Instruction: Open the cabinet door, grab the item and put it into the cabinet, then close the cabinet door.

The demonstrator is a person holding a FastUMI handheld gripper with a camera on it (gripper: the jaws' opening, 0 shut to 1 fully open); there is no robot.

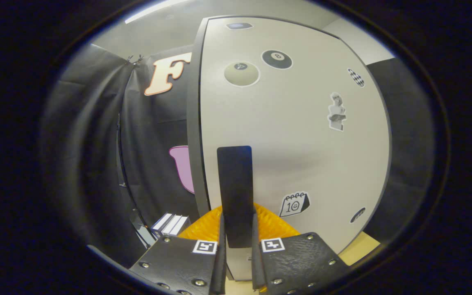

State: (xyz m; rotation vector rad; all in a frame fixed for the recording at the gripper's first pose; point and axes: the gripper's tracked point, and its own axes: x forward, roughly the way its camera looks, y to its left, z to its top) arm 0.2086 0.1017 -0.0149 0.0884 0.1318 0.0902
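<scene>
Between our tongs (236, 241) stands the dark upright handle (234, 192) of the cabinet door (301, 143), and both fingers press on it. Left of that shut, sticker-dotted door we see small boxes (171, 224); the cabinet's contents stay hidden.

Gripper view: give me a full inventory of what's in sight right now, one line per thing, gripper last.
cabinet door: one, white with a dark edge, straight ahead of the fingers, carrying stickers.
door handle: one, black, upright bar on the door, between the fingers.
stickers: about seven on the door, among them two billiard balls, a bust and a calendar.
books: a small stack, white and dark covers, left of the door, low down.
booth cloth: black, hanging left of the door.
tabletop: light wood, under the door's lower right corner.
gripper: one, fingers closed around the door handle, apparently pressing on both sides.
</scene>
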